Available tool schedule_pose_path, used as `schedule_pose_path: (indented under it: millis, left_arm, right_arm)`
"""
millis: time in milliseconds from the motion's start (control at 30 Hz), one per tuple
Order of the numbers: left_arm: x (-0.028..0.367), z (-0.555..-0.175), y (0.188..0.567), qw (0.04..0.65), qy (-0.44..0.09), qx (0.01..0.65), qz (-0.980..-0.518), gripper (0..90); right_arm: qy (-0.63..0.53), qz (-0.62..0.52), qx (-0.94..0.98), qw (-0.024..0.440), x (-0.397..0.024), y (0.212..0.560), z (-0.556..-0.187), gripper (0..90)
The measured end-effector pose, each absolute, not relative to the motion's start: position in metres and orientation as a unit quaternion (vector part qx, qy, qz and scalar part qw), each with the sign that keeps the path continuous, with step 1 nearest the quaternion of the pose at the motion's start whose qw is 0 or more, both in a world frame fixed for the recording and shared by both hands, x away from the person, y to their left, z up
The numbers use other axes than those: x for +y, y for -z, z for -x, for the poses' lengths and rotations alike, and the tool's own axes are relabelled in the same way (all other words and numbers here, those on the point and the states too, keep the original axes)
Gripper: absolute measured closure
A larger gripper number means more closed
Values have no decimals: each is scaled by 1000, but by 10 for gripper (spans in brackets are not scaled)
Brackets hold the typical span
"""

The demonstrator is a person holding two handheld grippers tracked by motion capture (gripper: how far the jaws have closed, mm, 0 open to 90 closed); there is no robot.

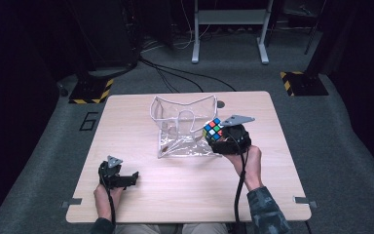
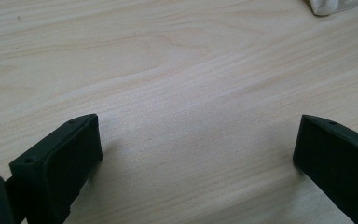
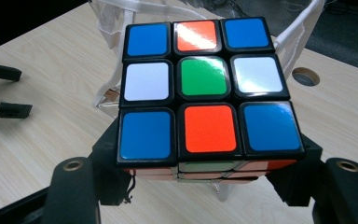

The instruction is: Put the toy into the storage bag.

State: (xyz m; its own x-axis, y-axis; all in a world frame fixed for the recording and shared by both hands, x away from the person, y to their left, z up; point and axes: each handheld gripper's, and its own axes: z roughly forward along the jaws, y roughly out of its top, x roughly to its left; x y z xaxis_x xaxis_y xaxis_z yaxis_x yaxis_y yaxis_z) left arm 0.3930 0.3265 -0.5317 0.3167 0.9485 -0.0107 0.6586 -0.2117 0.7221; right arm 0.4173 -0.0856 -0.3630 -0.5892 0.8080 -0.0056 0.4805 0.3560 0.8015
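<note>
Keep right claw (image 1: 217,132) pinching puzzle cube (image 1: 213,129) level, lower squarely into clear bag (image 1: 182,124); left claw (image 1: 132,176) spread, idle beside bag.

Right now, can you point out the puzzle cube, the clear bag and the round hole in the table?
puzzle cube (image 3: 204,77), right gripper view, on its green centre tile.
clear bag (image 1: 181,114), high view, on its see-through front wall.
round hole (image 3: 306,76), right gripper view, on its dark opening in the tabletop.

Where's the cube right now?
The puzzle cube is clamped in the right tool, raised beside the right edge of the clear plastic bag at mid-table in the high view; the right gripper view shows its blue-cornered face.
</note>
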Motion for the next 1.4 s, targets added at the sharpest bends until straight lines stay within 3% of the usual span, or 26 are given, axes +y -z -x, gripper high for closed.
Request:
schedule_pose_path:
  millis: [1400]
  left_arm:
    - [326, -393, 532, 322, -226, 540, -744, 10]
  right_arm:
    - [-406, -391, 794, 225, -79, 323, -447, 334]
